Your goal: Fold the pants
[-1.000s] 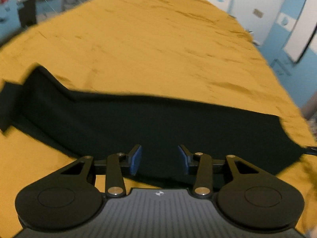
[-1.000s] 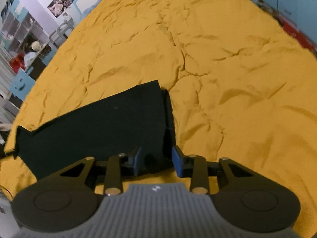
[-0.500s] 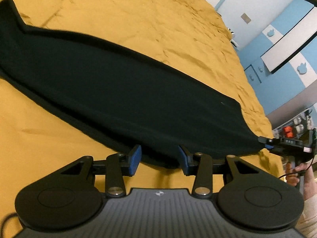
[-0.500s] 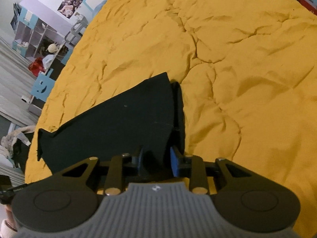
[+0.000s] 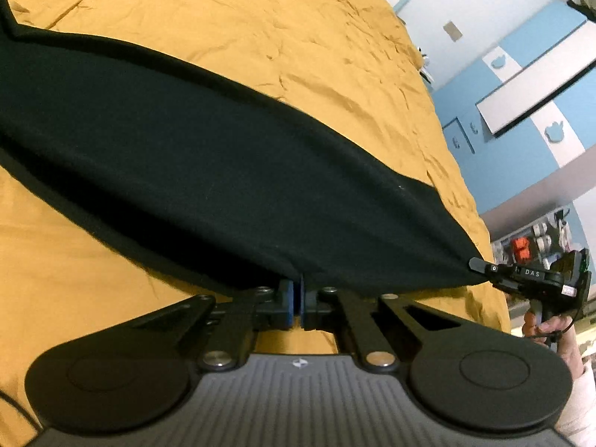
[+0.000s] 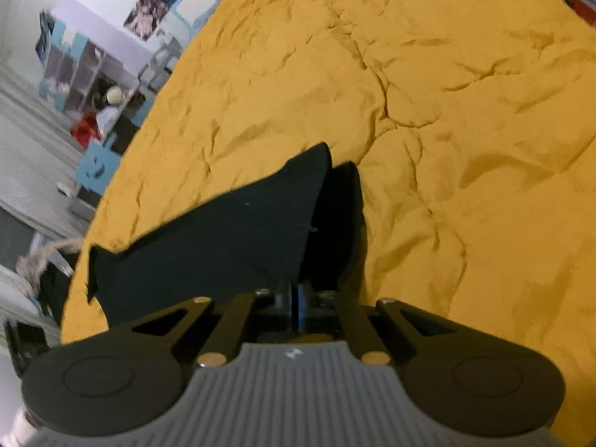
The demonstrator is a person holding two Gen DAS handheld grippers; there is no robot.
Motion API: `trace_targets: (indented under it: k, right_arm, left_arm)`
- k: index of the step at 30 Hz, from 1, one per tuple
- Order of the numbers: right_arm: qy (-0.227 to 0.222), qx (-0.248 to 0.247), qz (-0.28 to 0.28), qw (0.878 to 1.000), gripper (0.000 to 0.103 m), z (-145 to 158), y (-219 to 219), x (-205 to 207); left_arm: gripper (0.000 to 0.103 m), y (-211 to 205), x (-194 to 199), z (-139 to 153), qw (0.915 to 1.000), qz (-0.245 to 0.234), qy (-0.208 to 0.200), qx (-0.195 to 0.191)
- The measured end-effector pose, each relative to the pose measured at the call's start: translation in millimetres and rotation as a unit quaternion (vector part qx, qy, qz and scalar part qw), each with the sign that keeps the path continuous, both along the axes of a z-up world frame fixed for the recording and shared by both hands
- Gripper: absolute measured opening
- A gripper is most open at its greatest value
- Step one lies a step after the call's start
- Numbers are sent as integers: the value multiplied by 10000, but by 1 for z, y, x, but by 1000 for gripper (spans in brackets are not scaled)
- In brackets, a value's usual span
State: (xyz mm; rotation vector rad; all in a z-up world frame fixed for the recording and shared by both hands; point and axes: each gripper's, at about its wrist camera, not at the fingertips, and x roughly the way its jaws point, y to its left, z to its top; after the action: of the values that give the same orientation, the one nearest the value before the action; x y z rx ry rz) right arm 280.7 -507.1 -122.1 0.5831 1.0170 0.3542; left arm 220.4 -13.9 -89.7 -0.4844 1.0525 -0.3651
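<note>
Both grippers now pinch the black pants (image 5: 208, 156) over the mustard-yellow bed (image 5: 260, 26). The left gripper (image 5: 297, 298), spread apart half a second ago, has pressed together on the near edge of the cloth. The right gripper (image 6: 298, 298) has clamped tight on a corner (image 6: 290, 275), and the pants hang stretched between them, lifted along that edge.

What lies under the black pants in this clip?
The wrinkled yellow bedspread shows all around the black pants and evidently runs beneath them. Anything else under the cloth is covered. Both tongs, left and right, pinch its near edge.
</note>
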Motion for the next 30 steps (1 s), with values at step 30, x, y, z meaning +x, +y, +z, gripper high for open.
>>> trace_targets:
  k: [30]
  right_arm:
    - [-404,-212,349,9983,25,-32,1,137]
  left_arm:
    - [38,88,77,18,9878,685,-203,1382]
